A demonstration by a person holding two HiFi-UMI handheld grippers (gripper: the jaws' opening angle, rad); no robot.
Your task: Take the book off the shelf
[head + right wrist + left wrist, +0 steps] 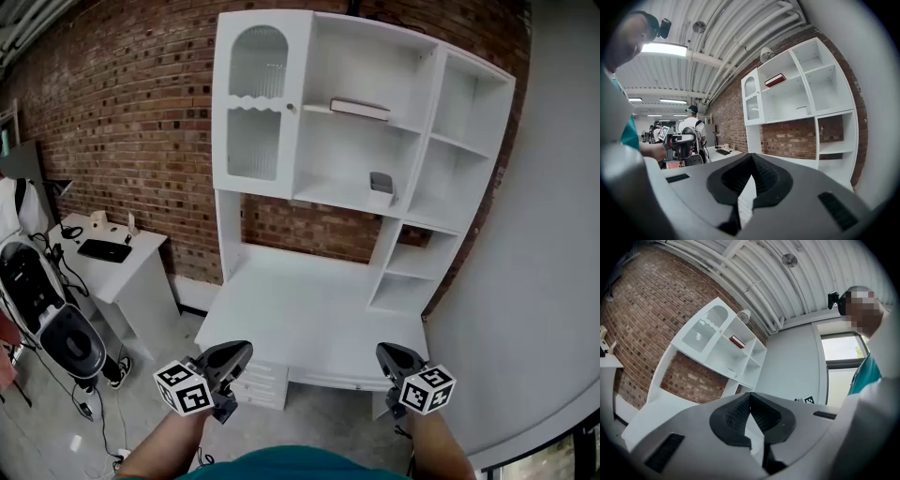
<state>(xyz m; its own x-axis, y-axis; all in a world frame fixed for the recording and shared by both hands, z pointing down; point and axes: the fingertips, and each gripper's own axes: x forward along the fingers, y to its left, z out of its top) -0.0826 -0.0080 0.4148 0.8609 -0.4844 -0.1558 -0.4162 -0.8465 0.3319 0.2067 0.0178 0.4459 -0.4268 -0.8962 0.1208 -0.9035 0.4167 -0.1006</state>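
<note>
**Item: book** (360, 109). It lies flat on the upper board of the middle bay of the white shelf unit (424, 122). The spine faces outward, too small to read. The bay is open at the front, with free height above the book up to the unit's top. The book's right end sits near the upright divider, and bare board runs to its left.

**Below:** a small dark object (381, 182) stands on the next board down, near the same divider.

**Left of bay:** an arched ribbed-glass door (258, 94), closed.

**Under the shelves:** a bare white desk surface (300, 309), its front edge towards the person.

**Left gripper** (234, 352): clenched, pads meeting at the tips with nothing between them. It is held low before the desk edge, well apart from the book.

**Right gripper** (388, 355): likewise clenched and empty, and just as low.

**Markings:** black-and-white square patterns on each marker cube (183, 387); no words.

**Surrounds:** brick wall (141, 112) behind, grey wall (553, 234) close on the right, and a side desk (117, 267) on the left.
</note>
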